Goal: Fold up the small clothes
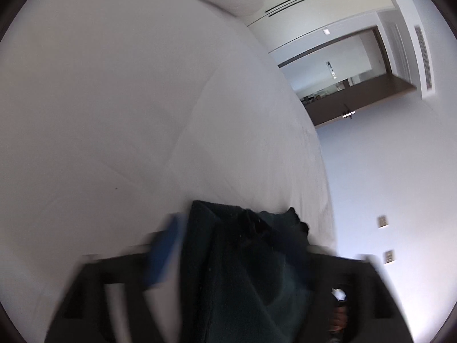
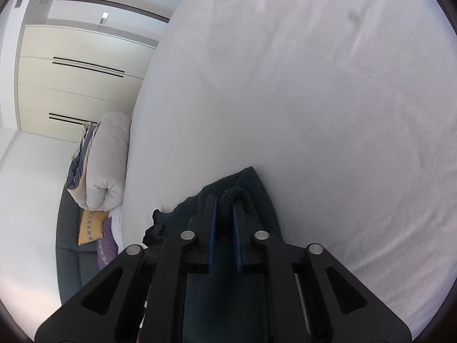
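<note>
Right gripper [image 2: 225, 223] clamped with its 2 blue pads on a bunched edge of the dark garment [image 2: 251, 183], held just over the white bed [image 2: 314, 100]. Left gripper [image 1: 237, 257] blurred, cloth draped between its fingers, apparently pinched there. Best to keep both grips level, pull the edge taut, then lower it flat onto the sheet without twisting.

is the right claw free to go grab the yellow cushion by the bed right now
Probably not: the right claw is shut on the dark garment over the white bed, and the yellow cushion lies off to the side, beyond the bed's edge.
</note>
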`<state>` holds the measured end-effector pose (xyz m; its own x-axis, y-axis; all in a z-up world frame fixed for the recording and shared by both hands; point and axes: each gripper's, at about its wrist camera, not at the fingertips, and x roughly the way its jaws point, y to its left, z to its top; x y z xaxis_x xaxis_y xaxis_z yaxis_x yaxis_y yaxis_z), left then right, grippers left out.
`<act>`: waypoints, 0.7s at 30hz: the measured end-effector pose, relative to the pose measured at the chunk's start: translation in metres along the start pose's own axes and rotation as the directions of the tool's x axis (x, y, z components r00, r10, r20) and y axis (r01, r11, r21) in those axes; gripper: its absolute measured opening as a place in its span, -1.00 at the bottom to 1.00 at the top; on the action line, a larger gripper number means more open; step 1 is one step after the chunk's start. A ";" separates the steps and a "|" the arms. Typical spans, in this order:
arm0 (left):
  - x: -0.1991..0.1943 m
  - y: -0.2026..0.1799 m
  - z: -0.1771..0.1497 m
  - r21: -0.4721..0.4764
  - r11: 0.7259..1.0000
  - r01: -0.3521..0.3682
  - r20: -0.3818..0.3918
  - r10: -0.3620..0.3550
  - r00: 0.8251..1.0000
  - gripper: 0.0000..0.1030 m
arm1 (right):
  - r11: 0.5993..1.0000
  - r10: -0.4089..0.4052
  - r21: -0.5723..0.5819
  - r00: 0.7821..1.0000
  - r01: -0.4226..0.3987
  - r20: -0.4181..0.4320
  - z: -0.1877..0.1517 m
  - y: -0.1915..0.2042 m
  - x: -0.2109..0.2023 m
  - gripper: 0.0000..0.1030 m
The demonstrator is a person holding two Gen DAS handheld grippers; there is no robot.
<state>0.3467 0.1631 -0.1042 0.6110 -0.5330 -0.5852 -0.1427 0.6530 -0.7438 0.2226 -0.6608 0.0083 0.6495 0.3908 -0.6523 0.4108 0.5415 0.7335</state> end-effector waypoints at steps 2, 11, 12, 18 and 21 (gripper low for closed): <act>-0.002 -0.014 -0.004 0.085 0.996 -0.022 0.012 0.021 1.000 0.77 | 0.997 -0.040 -0.069 0.998 0.043 0.041 -0.005 0.011 -0.012 -0.01; 0.029 -0.036 -0.050 0.320 0.928 -0.191 -0.131 0.243 0.961 0.12 | 0.930 -0.112 -0.336 0.986 0.147 0.121 -0.038 0.036 -0.071 0.60; 0.029 -0.032 -0.056 0.328 0.918 -0.221 -0.126 0.275 0.953 0.12 | 0.909 -0.143 -0.376 0.983 0.177 0.117 -0.045 0.036 -0.072 0.55; 0.017 -0.026 -0.076 0.332 0.910 -0.250 -0.132 0.307 0.942 -0.26 | 0.824 -0.295 -0.491 0.954 0.283 0.055 -0.081 0.016 -0.057 0.06; 0.013 -0.036 -0.081 0.382 0.883 -0.271 -0.123 0.339 0.933 -0.67 | 0.800 -0.326 -0.519 0.944 0.300 0.043 -0.093 0.010 -0.048 -0.13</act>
<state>0.2964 0.0888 -0.1114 0.4256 -0.3416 -0.8379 0.0059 0.9270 -0.3750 0.1360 -0.6052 0.0288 0.5072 0.1601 -0.8468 0.1914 0.9371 0.2918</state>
